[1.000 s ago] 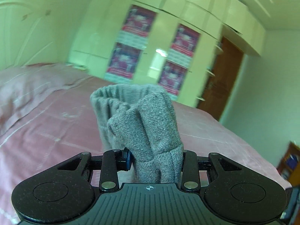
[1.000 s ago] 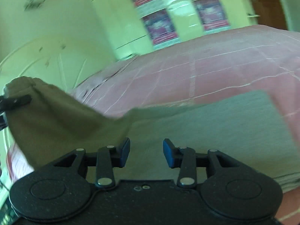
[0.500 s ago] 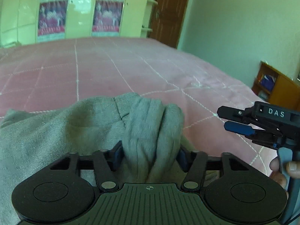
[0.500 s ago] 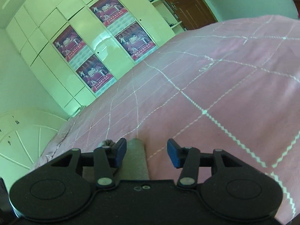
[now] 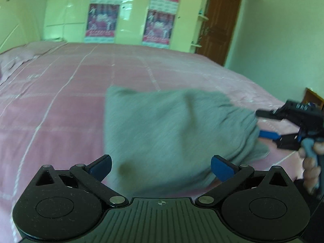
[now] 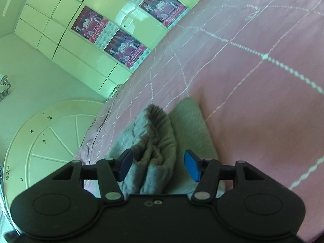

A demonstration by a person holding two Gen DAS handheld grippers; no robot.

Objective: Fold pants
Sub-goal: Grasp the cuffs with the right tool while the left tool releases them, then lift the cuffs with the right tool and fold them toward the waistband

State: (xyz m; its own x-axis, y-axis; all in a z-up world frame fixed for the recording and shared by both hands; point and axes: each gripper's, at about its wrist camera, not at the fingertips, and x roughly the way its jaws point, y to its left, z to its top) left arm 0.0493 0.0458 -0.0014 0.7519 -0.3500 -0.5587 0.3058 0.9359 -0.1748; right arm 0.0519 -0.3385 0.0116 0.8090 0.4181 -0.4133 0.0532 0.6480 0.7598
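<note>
The grey pants [image 5: 168, 129] lie folded into a thick pad on the pink bed cover [image 5: 60, 93]. My left gripper [image 5: 161, 167] is open wide and empty, just behind the near edge of the pad. My right gripper [image 6: 158, 167] is open, with the bunched elastic end of the pants [image 6: 156, 139] lying between its fingers, not clamped. In the left wrist view the right gripper [image 5: 261, 124] sits at the pad's right edge with its jaws apart.
A glossy wardrobe with posters [image 5: 129, 12] stands beyond the bed, and a brown door [image 5: 218, 22] is to its right. A round white headboard [image 6: 46, 133] is on the left of the right wrist view. A wooden shelf [image 5: 313, 99] stands right of the bed.
My left gripper has let go of the bunched pants and opened wide; the cloth now lies flat on the bed. My right gripper has moved up to the bunched end.
</note>
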